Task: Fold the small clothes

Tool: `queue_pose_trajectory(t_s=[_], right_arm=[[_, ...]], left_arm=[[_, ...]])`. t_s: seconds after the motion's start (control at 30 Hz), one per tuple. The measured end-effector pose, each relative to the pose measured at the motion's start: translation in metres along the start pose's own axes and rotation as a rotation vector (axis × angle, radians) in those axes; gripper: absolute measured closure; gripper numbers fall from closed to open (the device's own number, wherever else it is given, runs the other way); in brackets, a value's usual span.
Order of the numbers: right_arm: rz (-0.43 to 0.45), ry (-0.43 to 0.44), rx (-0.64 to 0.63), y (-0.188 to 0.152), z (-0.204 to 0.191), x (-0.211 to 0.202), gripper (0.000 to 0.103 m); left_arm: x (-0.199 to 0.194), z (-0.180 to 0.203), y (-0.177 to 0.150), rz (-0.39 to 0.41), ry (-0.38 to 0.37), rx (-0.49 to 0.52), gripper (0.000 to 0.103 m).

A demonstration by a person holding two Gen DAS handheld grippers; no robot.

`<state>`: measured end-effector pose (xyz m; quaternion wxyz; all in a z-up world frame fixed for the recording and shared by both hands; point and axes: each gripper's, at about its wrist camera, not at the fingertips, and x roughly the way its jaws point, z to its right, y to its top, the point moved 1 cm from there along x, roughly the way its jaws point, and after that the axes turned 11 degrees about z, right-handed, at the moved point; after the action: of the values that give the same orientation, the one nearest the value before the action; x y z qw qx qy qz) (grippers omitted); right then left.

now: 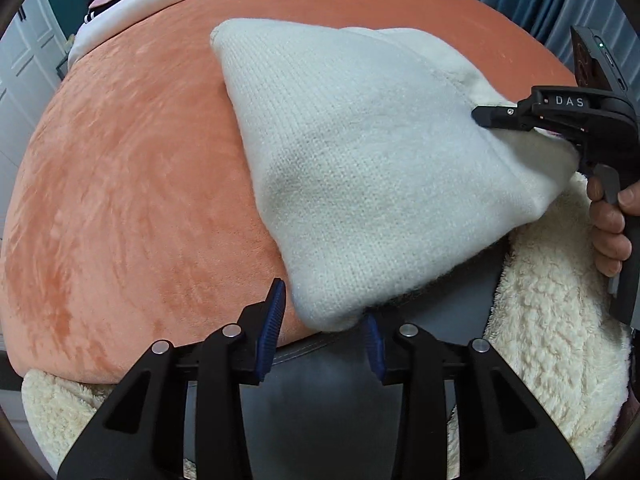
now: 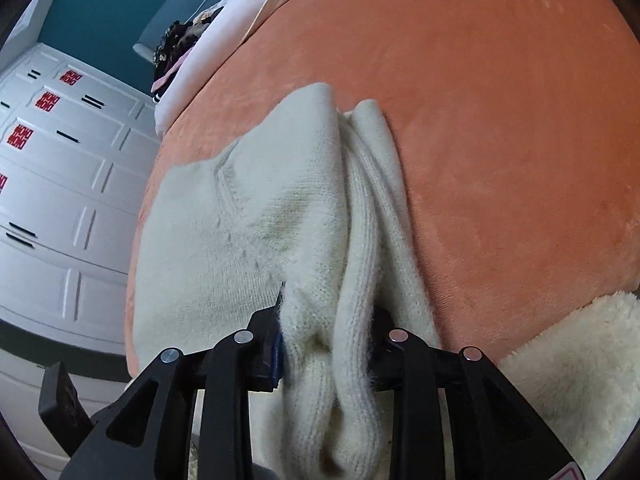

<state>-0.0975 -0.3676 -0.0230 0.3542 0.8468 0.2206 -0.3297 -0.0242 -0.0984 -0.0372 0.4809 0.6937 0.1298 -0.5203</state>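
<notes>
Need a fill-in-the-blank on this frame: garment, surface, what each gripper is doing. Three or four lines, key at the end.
1. The white knit sweater lies on a plush blanket coloured ____.
2. The right gripper is shut on a bunched fold of the ____.
3. The left gripper has blue pads; the one at the picture's left stands ____ of the sweater's corner.
4. The person's hand works the ____ gripper.

Missing words: orange; sweater; clear; right

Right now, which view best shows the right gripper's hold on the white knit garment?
Right wrist view: bunched white knit garment sits clamped in the right gripper. Left wrist view shows that gripper from the side only.
</notes>
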Motion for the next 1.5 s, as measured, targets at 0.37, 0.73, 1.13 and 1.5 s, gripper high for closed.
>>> queue_pose_trajectory(t_s=[0.37, 0.73, 1.13, 1.5], right_arm=[[0.020, 0.002, -0.023, -0.006, -0.006, -0.013, 0.074], [-0.007, -0.034, -0.042, -0.010, 0.006, -0.001, 0.076], [0.220, -0.023, -0.211, 0.030, -0.049, -0.087, 0.072], [0.020, -0.143, -0.220, 0.042, -0.054, 0.026, 0.088]], left_arm=[[-0.002, 0.007, -0.001, -0.006, 0.023, 0.006, 0.067], [-0.001, 0.010, -0.003, -0.013, 0.025, 0.010, 0.065], [-0.086, -0.035, 0.039, 0.206, -0.022, -0.146, 0.037], [0.008, -0.017, 0.055, 0.078, -0.029, -0.202, 0.031]])
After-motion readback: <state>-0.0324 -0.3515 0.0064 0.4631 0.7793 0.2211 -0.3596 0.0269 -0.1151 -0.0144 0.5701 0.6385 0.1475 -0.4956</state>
